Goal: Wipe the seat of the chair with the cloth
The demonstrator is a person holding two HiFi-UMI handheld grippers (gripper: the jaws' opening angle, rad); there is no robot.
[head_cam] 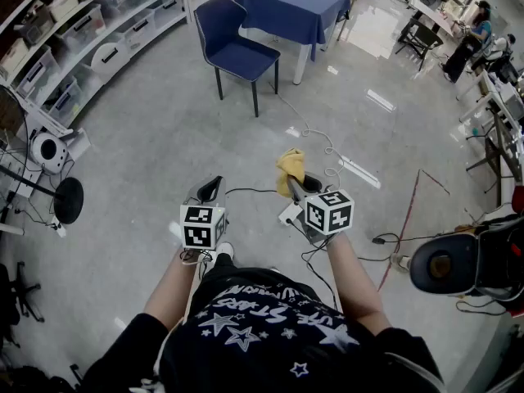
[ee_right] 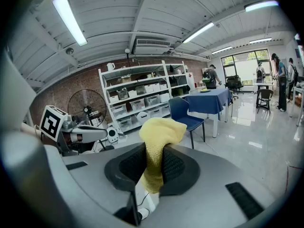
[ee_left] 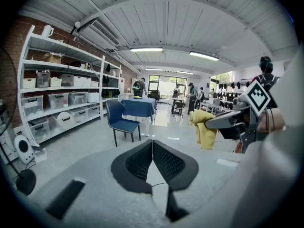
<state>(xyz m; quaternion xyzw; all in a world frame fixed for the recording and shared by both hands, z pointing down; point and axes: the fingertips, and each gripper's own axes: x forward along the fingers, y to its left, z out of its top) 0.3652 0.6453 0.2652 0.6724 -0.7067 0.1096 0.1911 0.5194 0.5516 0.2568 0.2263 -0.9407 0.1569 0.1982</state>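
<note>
Nearest, well short of the blue chair (head_cam: 237,51), the left gripper (head_cam: 211,190) is held with its jaws pressed together, nothing between them. Alongside, equally far from the chair, the yellow cloth (head_cam: 290,167) is pinched in the right gripper (head_cam: 295,185). Just behind the chair, a blue-draped table (head_cam: 296,5) is seen.

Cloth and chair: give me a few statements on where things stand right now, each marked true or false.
The right tool is shut on the yellow cloth. True.
The left tool holds a second cloth. False: its jaws are together on nothing.
The yellow cloth lies on the seat of the blue chair. False: it hangs from the right tool, well short of the chair.
The blue chair stands beside the blue-covered table. True.
</note>
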